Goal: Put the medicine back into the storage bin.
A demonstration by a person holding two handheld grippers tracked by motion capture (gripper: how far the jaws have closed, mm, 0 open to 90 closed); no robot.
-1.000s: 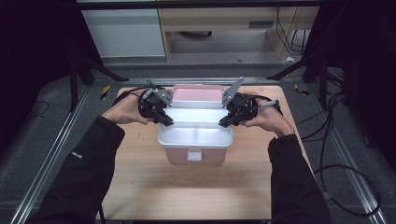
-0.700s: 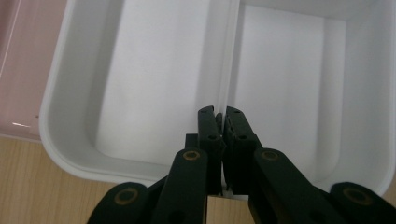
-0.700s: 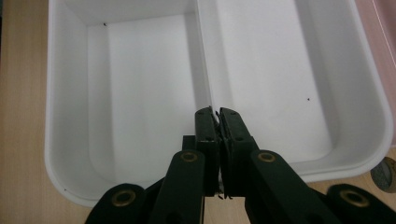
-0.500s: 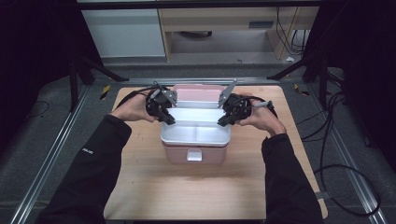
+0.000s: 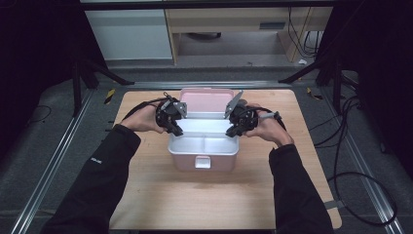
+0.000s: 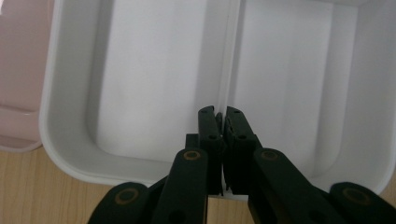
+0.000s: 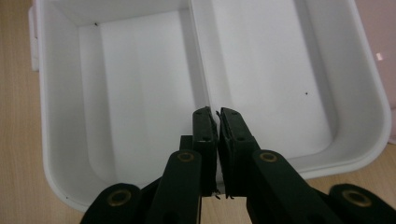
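Observation:
A white two-compartment tray [image 5: 214, 143] sits in the top of a pink box [image 5: 185, 163] whose lid [image 5: 207, 100] lies open behind it. My left gripper [image 5: 178, 130] is shut on the tray's left rim, and my right gripper [image 5: 230, 132] is shut on its right rim. In the left gripper view the jaws [image 6: 223, 116] pinch the rim where the tray's divider [image 6: 231, 60] ends. The right gripper view shows my right gripper [image 7: 217, 116] pinching the same way, on the opposite end of the divider [image 7: 198, 56]. Both compartments are empty.
The box stands mid-table on a wooden tabletop [image 5: 195, 200], with a white latch [image 5: 201, 162] on its front. Metal rails [image 5: 53, 161] run along both table sides, and cables [image 5: 355, 146] lie on the floor at right.
Both hands have come down with the white tray between them. The tray has sunk lower into the pink box.

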